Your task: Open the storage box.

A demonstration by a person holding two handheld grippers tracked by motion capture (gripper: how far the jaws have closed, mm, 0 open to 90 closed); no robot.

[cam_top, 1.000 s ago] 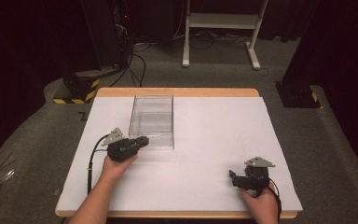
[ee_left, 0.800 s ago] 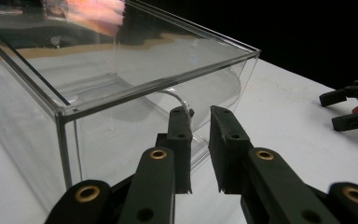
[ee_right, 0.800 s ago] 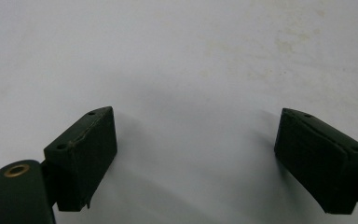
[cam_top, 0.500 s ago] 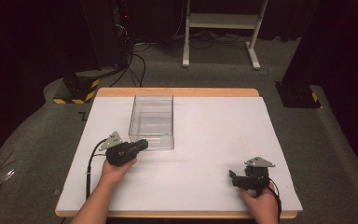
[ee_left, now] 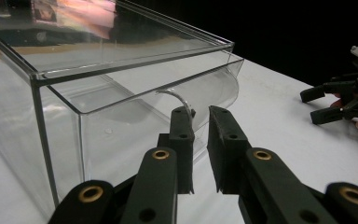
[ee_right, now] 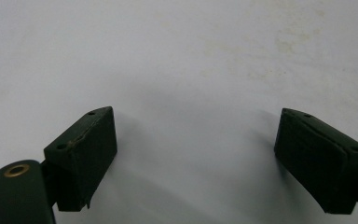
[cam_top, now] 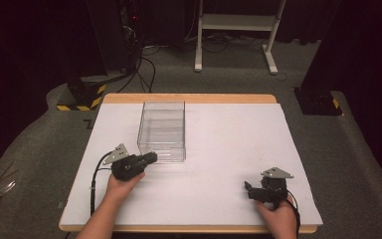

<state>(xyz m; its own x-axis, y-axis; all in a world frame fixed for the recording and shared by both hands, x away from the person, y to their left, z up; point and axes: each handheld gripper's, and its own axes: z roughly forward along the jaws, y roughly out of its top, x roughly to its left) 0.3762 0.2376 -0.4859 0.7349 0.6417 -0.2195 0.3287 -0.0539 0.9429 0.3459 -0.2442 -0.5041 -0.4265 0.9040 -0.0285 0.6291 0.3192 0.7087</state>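
Observation:
A clear plastic box (cam_top: 162, 130) stands on the white table (cam_top: 234, 134), left of centre, with a curved clear front (ee_left: 214, 88). My left gripper (cam_top: 153, 158) lies level at the box's near left corner. Its jaws point at the box and are almost together, with a thin slit and nothing visible between them (ee_left: 200, 114). My right gripper (cam_top: 249, 189) rests near the table's front right edge. Its jaws stand wide apart over bare tabletop (ee_right: 196, 135). It also appears far off in the left gripper view, the right gripper (ee_left: 313, 105) with spread jaws.
A wooden strip (cam_top: 189, 98) edges the table's far side. Beyond it are a white stand (cam_top: 236, 30), cables on grey carpet (cam_top: 144, 69) and a yellow-black striped base (cam_top: 82, 94). Dark curtains surround the area.
The left hand has drawn its gripper slightly back toward the near edge, away from the box front. The right gripper has kept still.

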